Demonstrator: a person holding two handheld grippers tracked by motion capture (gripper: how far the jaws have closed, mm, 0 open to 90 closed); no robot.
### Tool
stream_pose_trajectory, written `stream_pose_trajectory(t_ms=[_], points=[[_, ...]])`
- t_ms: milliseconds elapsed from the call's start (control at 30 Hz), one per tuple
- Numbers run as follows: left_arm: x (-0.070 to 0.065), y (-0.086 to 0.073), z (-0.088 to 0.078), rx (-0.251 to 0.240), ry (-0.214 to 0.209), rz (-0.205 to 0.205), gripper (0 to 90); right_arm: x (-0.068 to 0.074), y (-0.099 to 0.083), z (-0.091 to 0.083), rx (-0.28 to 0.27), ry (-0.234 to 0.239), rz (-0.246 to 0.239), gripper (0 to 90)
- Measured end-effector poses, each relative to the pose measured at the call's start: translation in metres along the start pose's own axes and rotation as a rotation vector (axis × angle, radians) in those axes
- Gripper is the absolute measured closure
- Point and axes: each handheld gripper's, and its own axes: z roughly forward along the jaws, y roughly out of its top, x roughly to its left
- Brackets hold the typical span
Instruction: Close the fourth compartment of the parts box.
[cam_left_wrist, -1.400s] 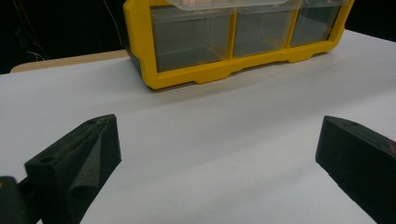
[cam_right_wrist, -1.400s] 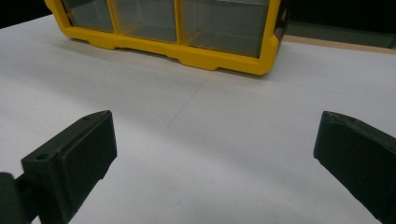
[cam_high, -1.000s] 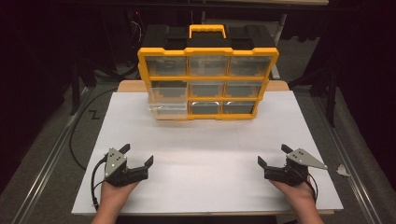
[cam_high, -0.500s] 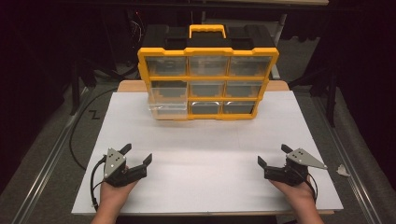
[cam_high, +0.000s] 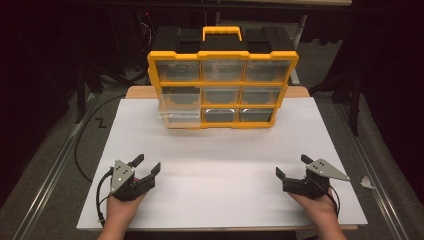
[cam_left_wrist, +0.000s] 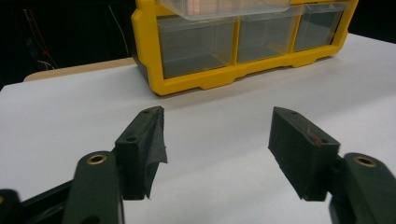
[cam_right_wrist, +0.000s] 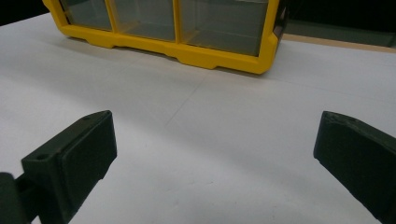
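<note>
While both grippers sit low in the high view, the organizer (cam_high: 222, 82) stands upright at upper centre, on the far part of the white board (cam_high: 220, 170), well apart from both.

Left to right: left gripper (cam_high: 147, 167) at lower left, jaws part-spread w/ nothing between; they've just been closing some. In the left gripper view the yellow frame sits at upper centre, ahead of the jaws, and the protruding drawer (cam_left_wrist: 224, 7) is at the top edge. That clear drawer (cam_high: 179, 109), middle-left row, sticks out from the frame.

Handling, my guess: hard plastic, stiff, frame prob. moderately heavy; drawers light, thin-walled, smooth and slippery, could crack if squeezed hard. Best hold for the drawer is its front lip or side walls; for the whole box, the top handle (cam_high: 222, 32).

Right gripper (cam_high: 292, 167) at lower right, jaws wide apart, empty; in its own view the organizer's bottom row (cam_right_wrist: 187, 28) is at upper centre, well ahead.
</note>
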Motion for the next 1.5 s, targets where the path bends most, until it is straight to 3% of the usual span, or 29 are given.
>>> stream_pose_trajectory(t_ms=[1033, 1233, 1500], points=[[0.0024, -0.001, -0.0048, -0.025, 0.006, -0.019, 89.0, -0.0004, -0.0002, 0.0006, 0.0, -0.003, 0.004, 0.7], [0.0025, -0.0005, -0.0044, -0.03, -0.005, -0.034, 89.6, -0.0003, -0.0003, 0.0011, 0.001, -0.004, 0.006, 0.7], [-0.0011, -0.0014, -0.0022, -0.041, -0.019, -0.017, 89.4, -0.0007, 0.0, 0.001, -0.002, -0.001, 0.011, 0.7]])
